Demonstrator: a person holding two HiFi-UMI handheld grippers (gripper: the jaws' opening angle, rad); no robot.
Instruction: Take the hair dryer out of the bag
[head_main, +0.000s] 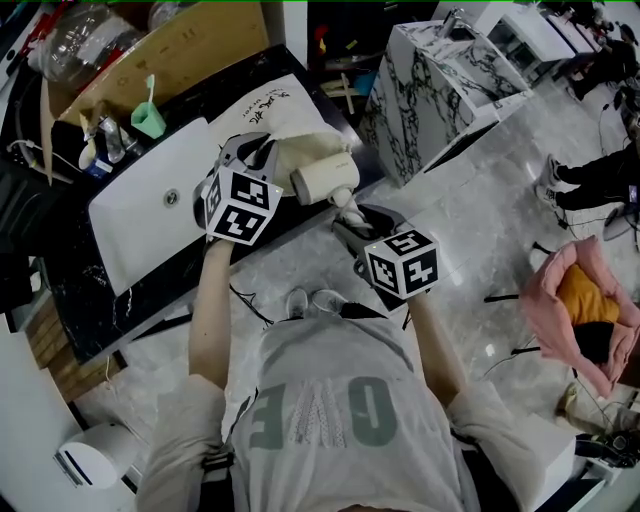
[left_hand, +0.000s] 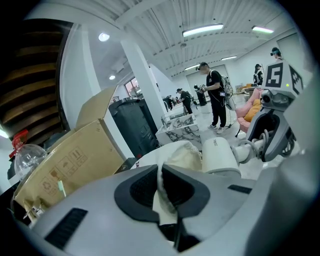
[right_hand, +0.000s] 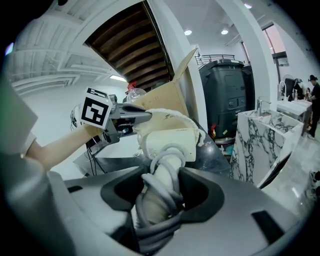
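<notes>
A cream cloth bag (head_main: 285, 125) lies on the black counter beside the sink. My left gripper (head_main: 266, 160) is shut on the bag's fabric (left_hand: 182, 155) near its mouth; the cloth is pinched between the jaws. The white hair dryer (head_main: 325, 178) sticks out of the bag's mouth, body (right_hand: 169, 142) clear of the cloth, nozzle end still at the opening. My right gripper (head_main: 351, 217) is shut on the dryer's handle (right_hand: 159, 192), which has grey cord wound round it. The two grippers stand close together, the left gripper (right_hand: 141, 116) just beyond the dryer.
A white sink (head_main: 140, 205) is set in the black counter (head_main: 70, 290). A cardboard box (head_main: 175, 50) and a green cup (head_main: 148, 120) stand behind it. A marble-patterned cabinet (head_main: 440, 80) is to the right, a pink bag (head_main: 560, 300) on the floor. People stand far off.
</notes>
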